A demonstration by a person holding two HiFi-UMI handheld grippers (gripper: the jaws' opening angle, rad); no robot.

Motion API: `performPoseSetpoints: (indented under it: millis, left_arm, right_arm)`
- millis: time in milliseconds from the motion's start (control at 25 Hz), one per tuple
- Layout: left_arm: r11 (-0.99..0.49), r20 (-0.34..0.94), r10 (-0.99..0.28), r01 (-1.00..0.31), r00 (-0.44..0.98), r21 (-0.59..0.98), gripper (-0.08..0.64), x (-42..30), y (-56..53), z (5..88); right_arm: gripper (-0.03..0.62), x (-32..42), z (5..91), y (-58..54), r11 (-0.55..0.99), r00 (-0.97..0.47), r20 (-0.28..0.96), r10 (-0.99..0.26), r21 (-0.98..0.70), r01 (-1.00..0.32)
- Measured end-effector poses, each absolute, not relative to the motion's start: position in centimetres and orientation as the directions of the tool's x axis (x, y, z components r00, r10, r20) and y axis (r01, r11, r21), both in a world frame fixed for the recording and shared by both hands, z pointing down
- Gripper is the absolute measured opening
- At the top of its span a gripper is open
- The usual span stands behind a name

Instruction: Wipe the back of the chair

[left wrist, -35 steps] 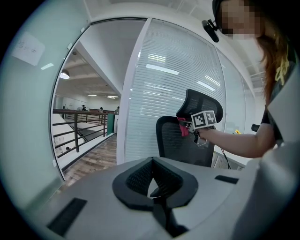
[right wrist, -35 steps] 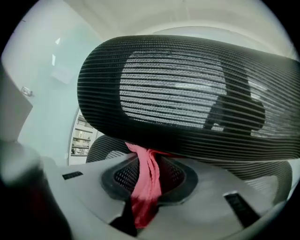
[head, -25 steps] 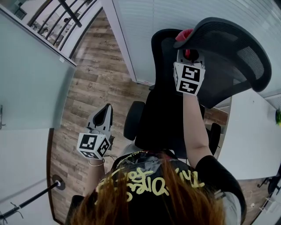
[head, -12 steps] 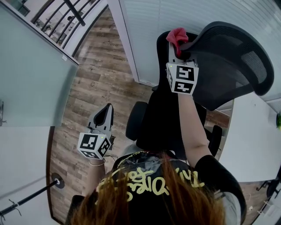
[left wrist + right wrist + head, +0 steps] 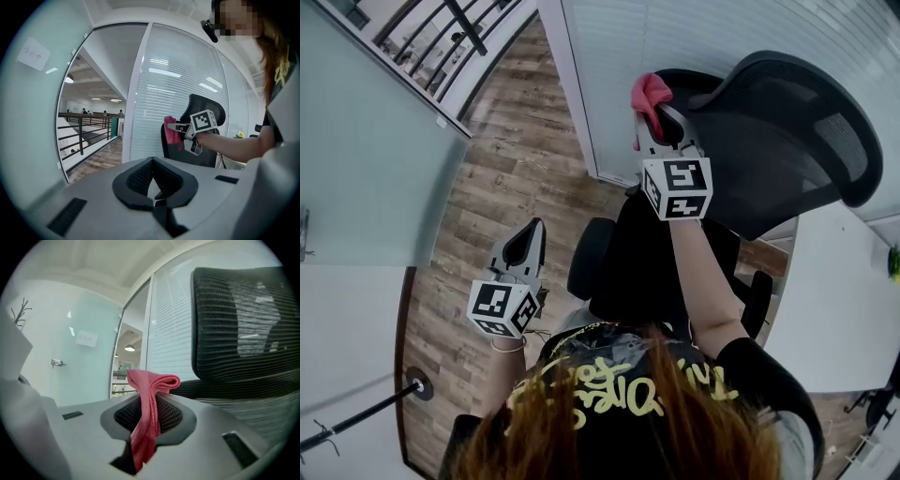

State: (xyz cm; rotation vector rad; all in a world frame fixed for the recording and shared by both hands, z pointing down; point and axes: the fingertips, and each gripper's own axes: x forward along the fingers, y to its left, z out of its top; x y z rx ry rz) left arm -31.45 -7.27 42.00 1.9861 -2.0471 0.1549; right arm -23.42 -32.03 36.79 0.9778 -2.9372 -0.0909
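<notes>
the right gripper [image 5: 659,120] clamps the pink cloth [image 5: 649,92] just off the chair back [image 5: 787,131] at its side edge, clear of the mesh. the left gripper [image 5: 525,246] hangs low, jaws together, empty. drag across the mesh could tug the cloth free.

1. Chair [image 5: 787,141]: one black mesh-backed unit is standing in view.
2. Armrests [image 5: 586,255]: two are showing, one on each side of the seat.
3. Cloth [image 5: 650,92]: one pink piece is showing.
4. Grippers: two are being held, the left gripper [image 5: 531,232] and the right gripper [image 5: 659,114].
5. Marker cubes [image 5: 677,187]: two are riding, one on each gripper.
6. Table [image 5: 834,309]: one white unit is showing.
7. Paper note [image 5: 33,53]: one is hanging on glass.
</notes>
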Motion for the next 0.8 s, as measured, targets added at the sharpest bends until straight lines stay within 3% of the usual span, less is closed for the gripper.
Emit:
performPoseSetpoints:
  millis: [440, 800]
  left_arm:
    - [-0.101, 0.209, -0.971, -0.990, 0.120, 0.101, -0.008, -26.6, -11.3, 39.3]
    - [-0.266, 0.150, -0.949, -0.960, 0.277, 0.091, -0.008, -20.4, -15.3, 37.3]
  right_arm:
    - [0.071, -17.2, 33.0, -26.0, 0.839, -0.841, -0.069, -0.537, 0.058, -0.541]
    - [0.071, -8.3, 32.4, -24.5, 0.777, -0.779, -0.099, -0.619, 0.065, -0.626]
